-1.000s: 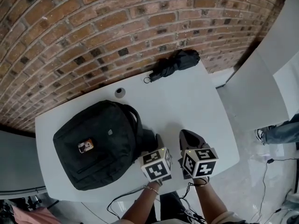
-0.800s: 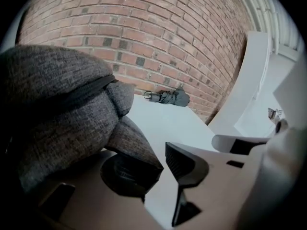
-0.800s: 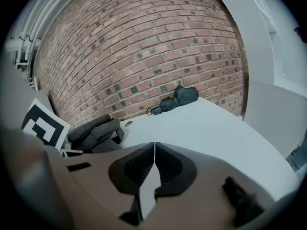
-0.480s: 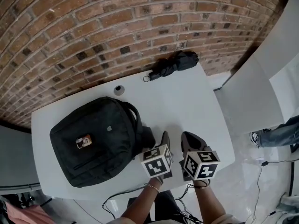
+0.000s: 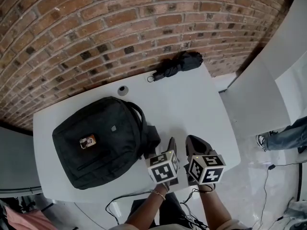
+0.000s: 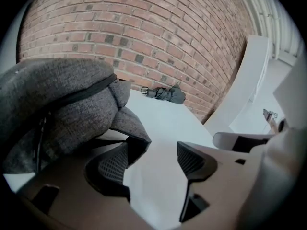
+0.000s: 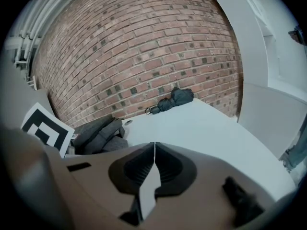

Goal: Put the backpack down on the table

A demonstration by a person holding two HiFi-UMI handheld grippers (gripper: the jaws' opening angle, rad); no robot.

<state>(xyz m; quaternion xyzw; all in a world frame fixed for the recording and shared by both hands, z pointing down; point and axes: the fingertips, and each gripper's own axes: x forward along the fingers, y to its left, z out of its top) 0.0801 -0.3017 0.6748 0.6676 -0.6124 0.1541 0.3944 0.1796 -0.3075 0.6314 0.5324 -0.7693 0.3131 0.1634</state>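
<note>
One backpack (image 5: 96,143) lies on table (image 5: 192,104) (flat); left hand-held gripper (image 6: 153,159) opening, nothing between; right hand-held gripper (image 7: 154,150) closed.

One white surface (image 5: 192,104) is counted, and on it one black backpack (image 5: 98,143), one folded black umbrella (image 5: 177,65) and one small round grey cap (image 5: 123,90). One small picture tag (image 5: 87,141) is seen on the backpack. One brick wall (image 5: 96,28) is counted behind, and one shoe (image 5: 262,140) on the floor (image 5: 249,186).
</note>
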